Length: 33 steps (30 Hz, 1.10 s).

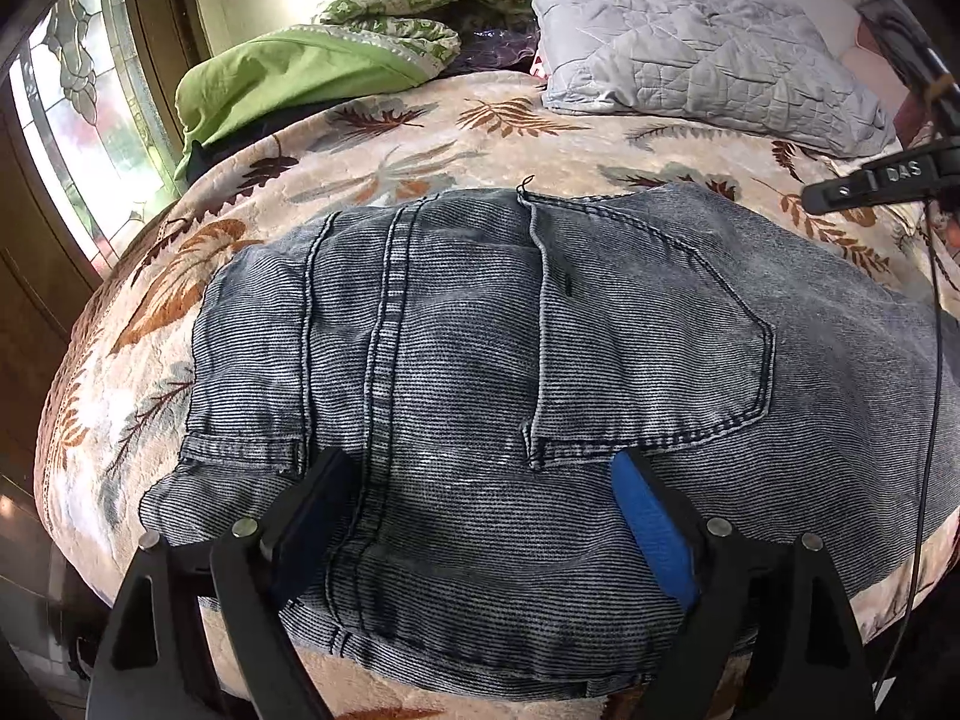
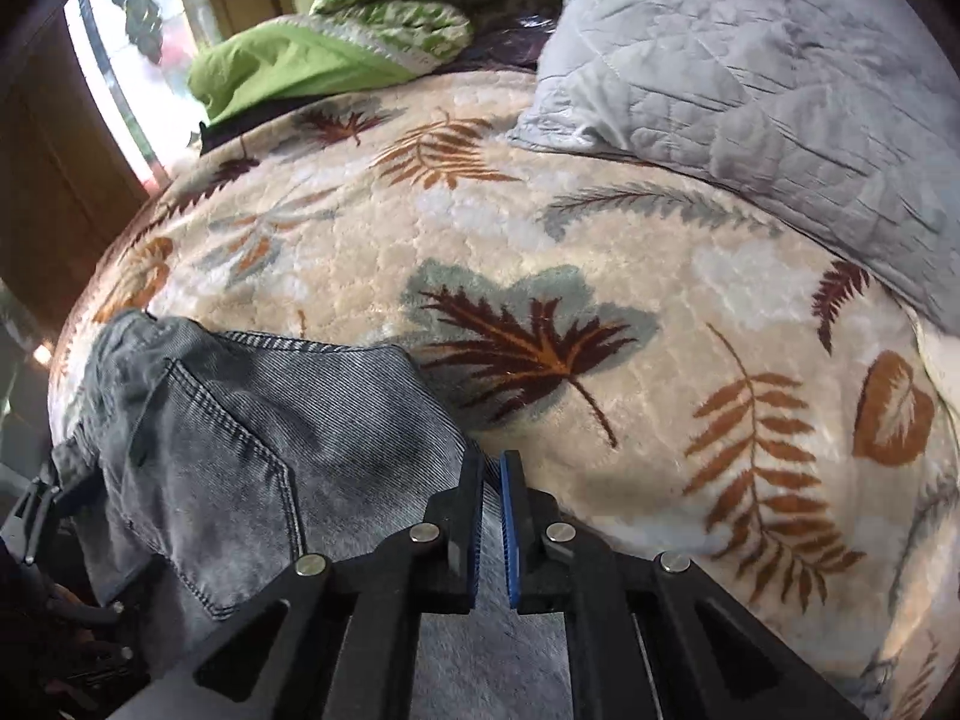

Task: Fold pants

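Left gripper (image 1: 480, 516): black plastic arms, two fingers, blue ribbed pads (image 1: 654, 534) inside. Round silver screws (image 1: 245, 527) at joints. Triangle holes cut in arms.

Right gripper (image 2: 492, 516): same black arms, blue ribbed pads (image 2: 512, 528), four silver screws (image 2: 561, 531) in row. In left view its side is black with white letters "DAS" (image 1: 903, 173); thin black cable (image 1: 933, 360) hangs down.

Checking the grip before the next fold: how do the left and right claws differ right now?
The left claw stands wide open over the jeans, pinching nothing; the right claw is shut on the jeans' edge. The left sits above the seat seam and back pocket, the right at the side beside the blanket. Both have blue pads.
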Motion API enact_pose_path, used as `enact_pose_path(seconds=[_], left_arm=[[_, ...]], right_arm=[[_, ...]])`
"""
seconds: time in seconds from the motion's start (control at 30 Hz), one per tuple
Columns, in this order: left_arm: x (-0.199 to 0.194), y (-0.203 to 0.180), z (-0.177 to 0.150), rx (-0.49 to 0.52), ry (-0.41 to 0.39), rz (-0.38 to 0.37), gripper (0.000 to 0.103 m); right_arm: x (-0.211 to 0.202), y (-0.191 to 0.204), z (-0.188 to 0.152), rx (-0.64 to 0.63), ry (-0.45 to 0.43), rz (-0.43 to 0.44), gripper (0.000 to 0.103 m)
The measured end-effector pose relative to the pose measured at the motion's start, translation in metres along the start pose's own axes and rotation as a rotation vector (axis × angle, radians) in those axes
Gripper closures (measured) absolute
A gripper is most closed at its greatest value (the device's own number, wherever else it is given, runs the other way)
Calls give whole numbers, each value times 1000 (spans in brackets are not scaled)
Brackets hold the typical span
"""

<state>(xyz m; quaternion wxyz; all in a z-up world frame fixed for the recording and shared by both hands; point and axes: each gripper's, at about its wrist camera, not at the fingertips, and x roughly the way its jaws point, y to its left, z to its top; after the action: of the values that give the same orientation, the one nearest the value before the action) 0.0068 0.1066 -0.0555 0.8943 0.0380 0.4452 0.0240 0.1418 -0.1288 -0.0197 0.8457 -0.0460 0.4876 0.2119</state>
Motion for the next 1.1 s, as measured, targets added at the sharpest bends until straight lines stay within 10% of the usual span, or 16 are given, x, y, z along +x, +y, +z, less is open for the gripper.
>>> enact_pose_path(seconds=[0.17,0.27,0.43,0.5,0.63,0.73,0.83,0.97,1.1], left_arm=[[-1,0,-3,11,-7,4,14],[-4,-2,-5,19,-10,9,13],[-14,-1,-4,2,-13,-3,13],[-28,-3,-1,-14,-50,-64,13],[-48,-23,1,29,-105,-180,13],[-20,-43,-3,87,27,-157,13],[-15,-61,-13,197,-7,-38,12],[-17,-55,-11,162,3,-60,12],[-23,-50,-8,130,-17,-83,12]], right_arm=[[-35,-41,-63,230,58,164,89],[-13,-75,-108,328,159,47,64],[-70,-99,-127,460,-74,101,62],[-90,-106,-137,475,-128,80,36],[-92,-150,-149,591,-131,122,36],[-60,-184,-145,692,-84,419,36],[-34,-205,-144,715,-76,263,45],[-50,-215,-145,786,-191,217,47],[-60,-182,-140,698,-160,393,45]])
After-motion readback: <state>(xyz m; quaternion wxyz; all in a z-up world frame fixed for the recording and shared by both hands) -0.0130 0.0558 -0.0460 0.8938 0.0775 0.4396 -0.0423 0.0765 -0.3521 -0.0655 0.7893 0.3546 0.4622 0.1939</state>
